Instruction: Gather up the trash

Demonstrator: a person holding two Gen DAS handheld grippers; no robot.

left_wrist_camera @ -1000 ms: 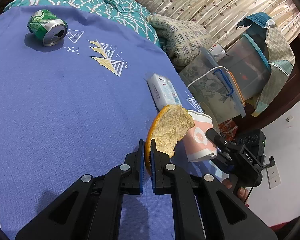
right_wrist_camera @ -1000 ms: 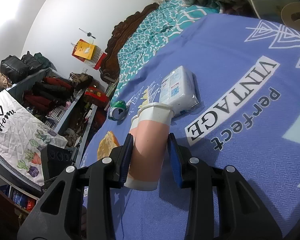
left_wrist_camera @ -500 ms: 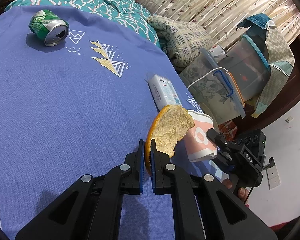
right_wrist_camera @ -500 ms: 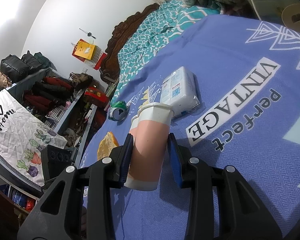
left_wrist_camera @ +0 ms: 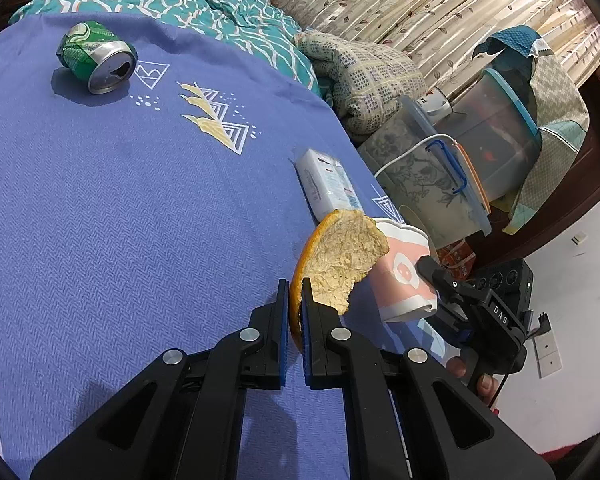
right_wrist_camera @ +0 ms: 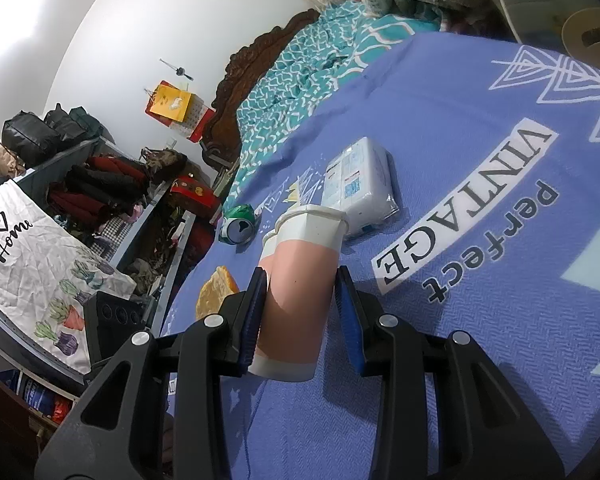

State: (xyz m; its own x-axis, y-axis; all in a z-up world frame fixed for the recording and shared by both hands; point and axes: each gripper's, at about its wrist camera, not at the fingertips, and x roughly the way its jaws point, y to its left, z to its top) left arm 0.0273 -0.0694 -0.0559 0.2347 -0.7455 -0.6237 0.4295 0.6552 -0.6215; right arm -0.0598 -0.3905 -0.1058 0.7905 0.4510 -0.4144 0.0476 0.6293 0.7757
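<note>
Orange peel [left_wrist_camera: 342,264] pinched tight in the left gripper [left_wrist_camera: 295,300], above the bed [left_wrist_camera: 120,220]; right gripper [right_wrist_camera: 300,292] clamps the pink paper cup [right_wrist_camera: 300,300] alongside it.

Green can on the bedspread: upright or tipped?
Tipped. The green can lies on its side on the blue bedspread, its opened silver top facing the camera.

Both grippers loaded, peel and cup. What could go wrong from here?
1. The left gripper pinches only the lower edge of the orange peel; most of it sticks out, so it may slip or tear.
2. The right gripper squeezes the paper cup at mid-wall; it could crush.
3. With both grippers full, the green can needs another trip.
</note>
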